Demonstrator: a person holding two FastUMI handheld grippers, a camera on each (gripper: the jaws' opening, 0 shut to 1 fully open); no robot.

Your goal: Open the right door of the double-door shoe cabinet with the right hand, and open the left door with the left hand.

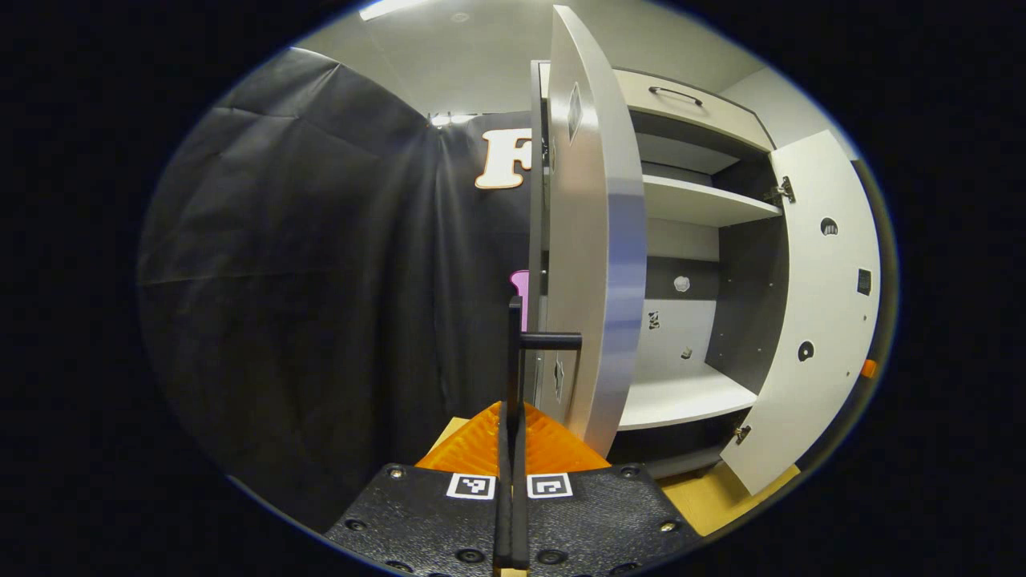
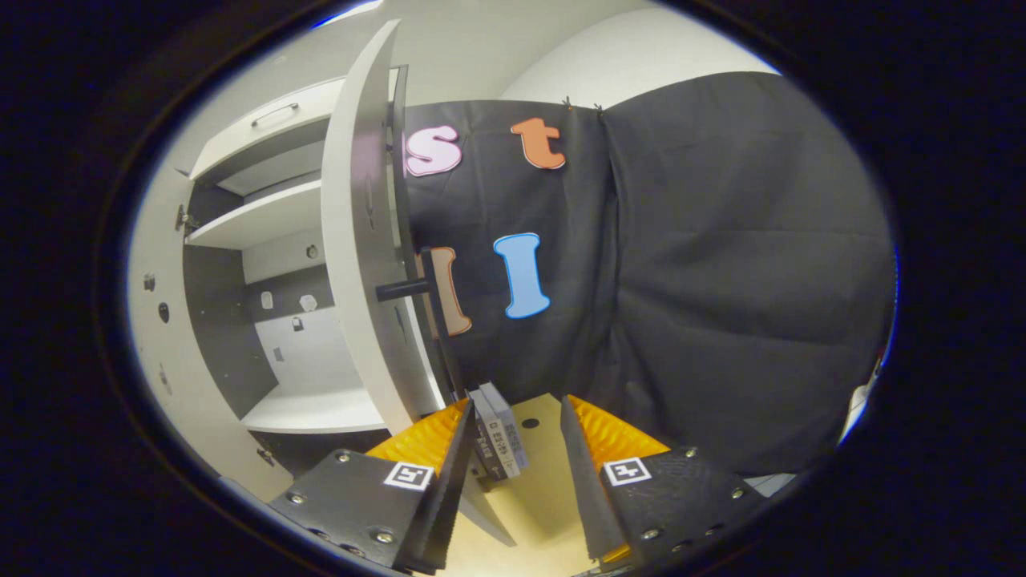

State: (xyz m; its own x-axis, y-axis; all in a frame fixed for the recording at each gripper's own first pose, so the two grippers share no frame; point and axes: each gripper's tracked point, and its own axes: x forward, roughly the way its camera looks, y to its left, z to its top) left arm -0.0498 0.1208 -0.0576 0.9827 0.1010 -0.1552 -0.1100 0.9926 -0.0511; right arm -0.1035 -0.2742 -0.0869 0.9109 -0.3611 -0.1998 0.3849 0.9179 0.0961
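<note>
Left claw [image 1: 511,449]: fingers pressed together, clamped on the left door handle [image 1: 515,377], whose thin upright bar runs down between them.
Left claw pose: level, pointing straight ahead along the handle, just left of the left door [image 1: 597,240] edge.
Right claw [image 2: 513,473]: fingers spread wide apart, nothing between them.
Right claw pose: level, pointing forward, just right of the right door [image 2: 353,264] edge, below the right door handle [image 2: 429,300] and clear of it.
</note>
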